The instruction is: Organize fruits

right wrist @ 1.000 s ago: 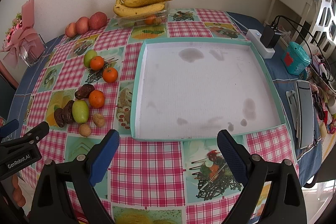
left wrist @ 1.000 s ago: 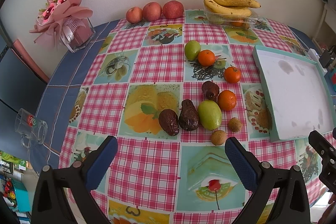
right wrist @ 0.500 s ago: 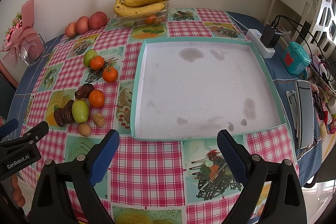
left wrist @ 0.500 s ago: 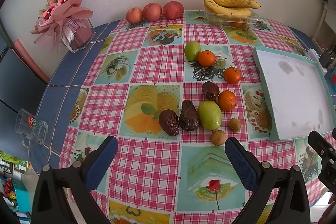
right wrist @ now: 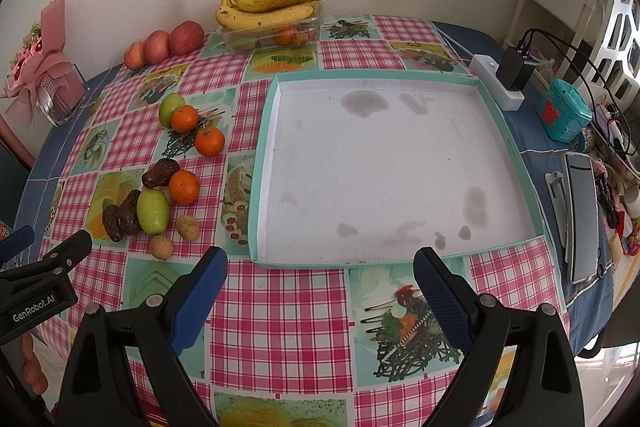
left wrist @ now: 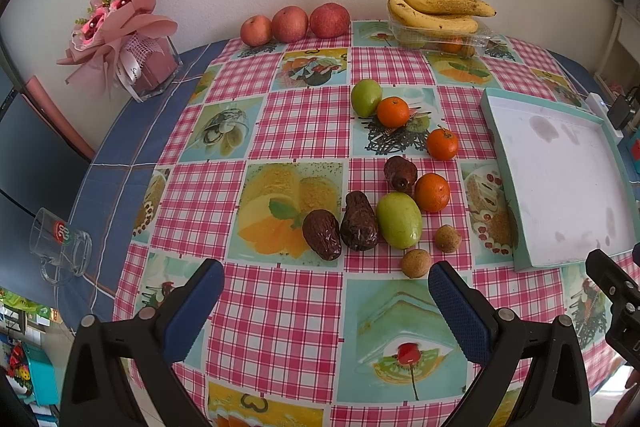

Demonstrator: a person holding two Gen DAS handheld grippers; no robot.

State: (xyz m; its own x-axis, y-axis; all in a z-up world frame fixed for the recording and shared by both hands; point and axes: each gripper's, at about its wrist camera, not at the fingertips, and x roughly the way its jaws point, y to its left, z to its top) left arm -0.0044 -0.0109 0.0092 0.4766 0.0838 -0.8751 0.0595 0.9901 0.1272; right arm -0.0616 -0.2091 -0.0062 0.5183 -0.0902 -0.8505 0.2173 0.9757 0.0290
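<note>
Two handheld grippers held low over the near edge of a table (left wrist: 304, 331) covered in a pink-checked cloth with food pictures, both empty. Left gripper (left wrist: 324, 307) with blue-padded fingers (left wrist: 192, 307) spread wide apart, hovering just short of a loose cluster of fruit in the middle of the table. Right gripper (right wrist: 320, 291) likewise spread wide, gripping nothing, poised at the near rim of a shallow white tray with a teal border (right wrist: 256, 187), bare inside apart from a few grey stains, toward the right side of the table. Nearest in the cluster: two small brown longans (left wrist: 416, 263), apart from each other; just beyond, a large green fruit (left wrist: 399, 220) touching a wrinkled dark date (left wrist: 359, 223), with a second date (left wrist: 322, 234) beside that. Behind the green fruit, a third date (left wrist: 400, 174) and an orange tangerine (left wrist: 432, 192), side by side. Farther back, another tangerine (left wrist: 442, 143) on its own, then a third tangerine (left wrist: 393, 112) touching a smaller green fruit (left wrist: 365, 97). Along the far edge against the wall, three red apples (left wrist: 290, 23) in a row, and a bunch of spotted bananas (left wrist: 436, 11) lying across a clear plastic box (right wrist: 276, 35) with more fruit inside. At the far left corner, a pink wrapped bouquet (left wrist: 120, 27) in a clear holder. At the left edge, a glass mug (left wrist: 60, 251) on the blue undercloth. Beyond the right edge of the tray, a white power strip with a black plug (right wrist: 502, 79) and a teal tin (right wrist: 564, 113).
</note>
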